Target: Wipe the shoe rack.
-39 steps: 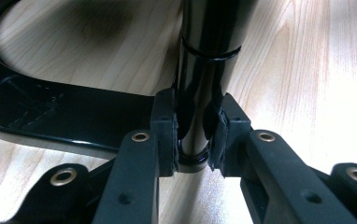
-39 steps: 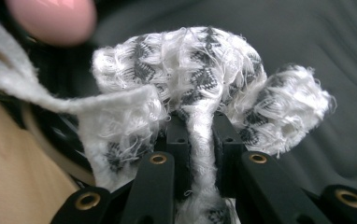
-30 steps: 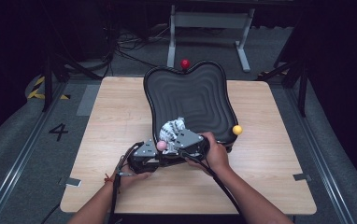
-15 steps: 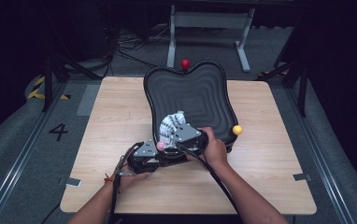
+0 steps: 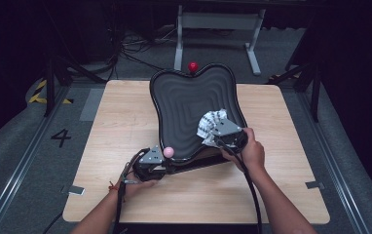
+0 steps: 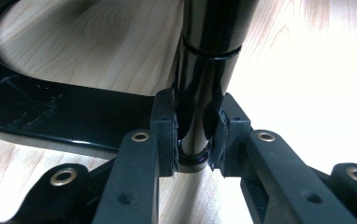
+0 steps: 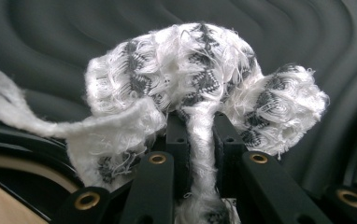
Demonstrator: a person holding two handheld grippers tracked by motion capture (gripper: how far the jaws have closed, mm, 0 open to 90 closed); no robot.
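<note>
A black tray [image 5: 186, 97] with a rippled surface and a lobed rim stands tilted on the wooden table. A pink ball [image 5: 168, 152] tips its near left leg and a red ball [image 5: 193, 66] shows at its far edge. My left gripper [image 5: 160, 163] is shut on that glossy black leg [image 6: 207, 70], pads [image 6: 167, 135] pressed on both sides. My right gripper [image 5: 219, 137] is shut on a white and grey frayed cloth [image 5: 211, 122] that lies bunched on the tray's right side. In the right gripper view the cloth [image 7: 190, 70] bulges over the right gripper [image 7: 200, 133] against the tray [image 7: 74, 28].
The table [image 5: 125, 112] has bare wood left and right of the tray and along its near edge. A grey metal stand [image 5: 218, 19] and cables sit on the floor behind it. A "4" mark [image 5: 61, 137] is on the floor at left.
My right gripper has slid the cloth to the right across the tray, and the yellow ball at the right rim is now hidden behind that hand. The left gripper has kept still.
</note>
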